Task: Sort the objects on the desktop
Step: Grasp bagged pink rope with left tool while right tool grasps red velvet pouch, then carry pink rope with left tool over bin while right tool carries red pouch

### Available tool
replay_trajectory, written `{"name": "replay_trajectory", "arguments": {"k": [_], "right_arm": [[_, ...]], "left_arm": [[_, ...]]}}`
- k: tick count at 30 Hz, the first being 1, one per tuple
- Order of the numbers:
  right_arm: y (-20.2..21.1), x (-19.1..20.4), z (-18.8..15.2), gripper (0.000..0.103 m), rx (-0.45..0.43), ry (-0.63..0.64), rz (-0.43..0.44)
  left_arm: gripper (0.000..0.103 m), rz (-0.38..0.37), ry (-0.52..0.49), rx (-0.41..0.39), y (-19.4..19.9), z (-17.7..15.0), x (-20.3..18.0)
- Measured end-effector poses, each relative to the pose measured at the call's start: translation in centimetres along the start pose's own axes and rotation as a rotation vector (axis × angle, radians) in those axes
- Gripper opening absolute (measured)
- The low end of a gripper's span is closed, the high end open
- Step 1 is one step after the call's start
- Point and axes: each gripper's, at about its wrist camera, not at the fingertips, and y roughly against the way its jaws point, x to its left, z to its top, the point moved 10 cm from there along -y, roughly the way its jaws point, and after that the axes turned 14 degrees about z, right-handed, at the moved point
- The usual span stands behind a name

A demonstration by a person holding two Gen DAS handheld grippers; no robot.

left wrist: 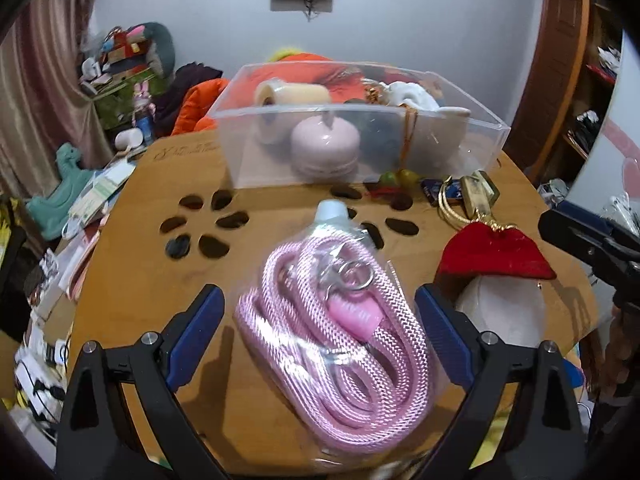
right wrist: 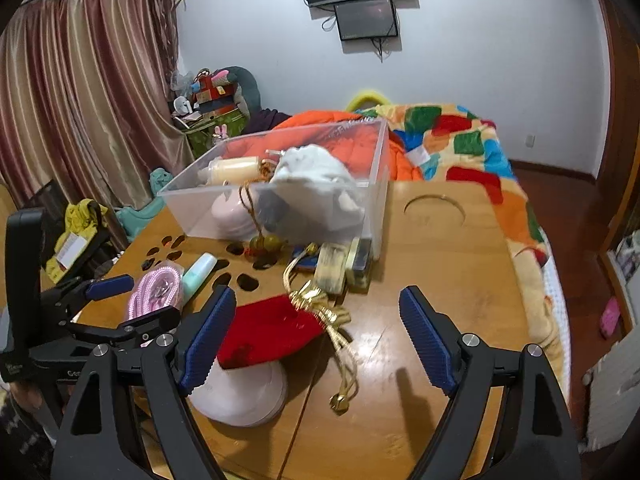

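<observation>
A coiled pink braided rope, sealed in glossy clear plastic, lies on the wooden table between the spread fingers of the left gripper. The right gripper (also wide open) hovers just right of a red velvet pouch.

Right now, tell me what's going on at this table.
A person is sorting desk clutter into a clear plastic bin. The left hand-held gripper is open around a bagged pink cord lying on the wooden table, not gripping it. The right hand-held gripper is open too, holding nothing, near a red pouch draped over a white object.
</observation>
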Motion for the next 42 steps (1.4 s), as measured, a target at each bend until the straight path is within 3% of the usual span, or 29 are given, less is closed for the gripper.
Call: {"name": "replay_trajectory", "arguments": {"k": [6, 15, 16, 17, 19, 22, 24, 25, 30, 42], "right_arm": [[-1.8, 0.2, -1.4, 0.082, 0.043, -0.047, 0.045], [-4.6, 0.6, -2.2, 0.080, 0.109, -0.075, 0.090], [-4.7, 0.6, -2.2, 0.078, 0.107, -0.080, 0.099], [-4.8, 0.7, -2.1, 0.068, 0.102, -0.077, 0.103], [-4.9, 1.0, -2.0, 0.059, 0.096, -0.057, 0.107], [-4.7, 1.5, -1.8, 0.045, 0.094, -0.024, 0.115], [-4.7, 1.7, -1.7, 0.026, 0.095, -0.006, 0.109], [-4.8, 1.8, -1.7, 0.023, 0.100, 0.001, 0.110], [-4.4, 2.2, -1.4, 0.015, 0.084, 0.019, 0.109], [-2.1, 3.4, 0.8, 0.014, 0.022, 0.091, 0.056]], "left_arm": [[0.098, -0.056, 0.020, 0.076, -0.5, -2.6, -0.3], [0.098, -0.035, 0.022, 0.019, -0.4, -2.4, -0.2], [0.096, -0.036, 0.019, 0.012, -0.5, -2.4, -0.2], [0.094, -0.038, 0.018, 0.006, -0.5, -2.3, -0.2], [0.081, -0.043, 0.013, -0.005, -0.4, -2.0, -0.2], [0.074, -0.043, 0.016, -0.008, -0.5, -1.7, 0.4], [0.072, -0.050, 0.034, -0.007, -0.7, -1.4, 0.8], [0.070, -0.050, 0.042, -0.006, -0.7, -1.4, 1.0], [0.064, -0.041, 0.069, -0.003, -1.1, -1.0, 2.2], [0.062, -0.032, 0.075, -0.059, 0.0, 0.8, 2.9]]}}
